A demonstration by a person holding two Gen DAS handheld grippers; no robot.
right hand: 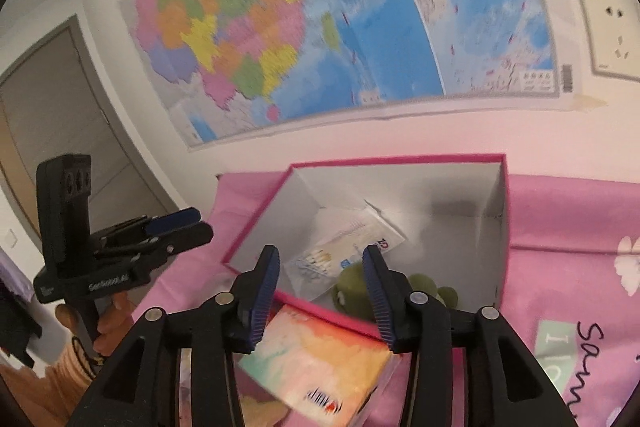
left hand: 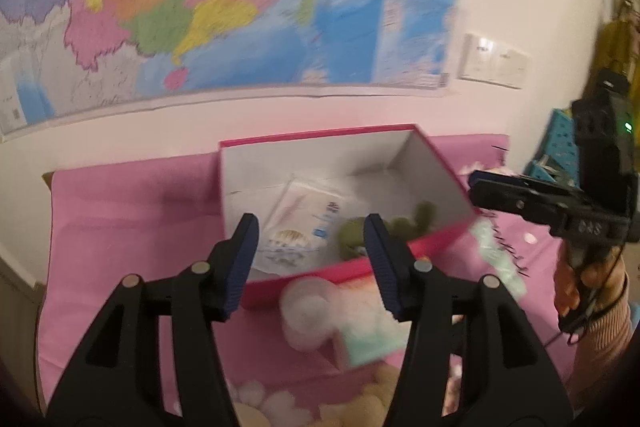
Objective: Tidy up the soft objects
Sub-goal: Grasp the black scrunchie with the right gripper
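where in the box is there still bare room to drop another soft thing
Bare floor lies along the box's far wall and its right side, behind the green plush. The near half is crowded: the flat packet lies left of centre, the plush against the near wall. The pink cloth left of the box is bare.

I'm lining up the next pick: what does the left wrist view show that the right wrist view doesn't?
Left wrist only: a white roll in front of the box and blue crates at far right. Right wrist only: a pastel tissue pack under the open right gripper, plus a door. Both: the pink box, its green plush and flat packet.
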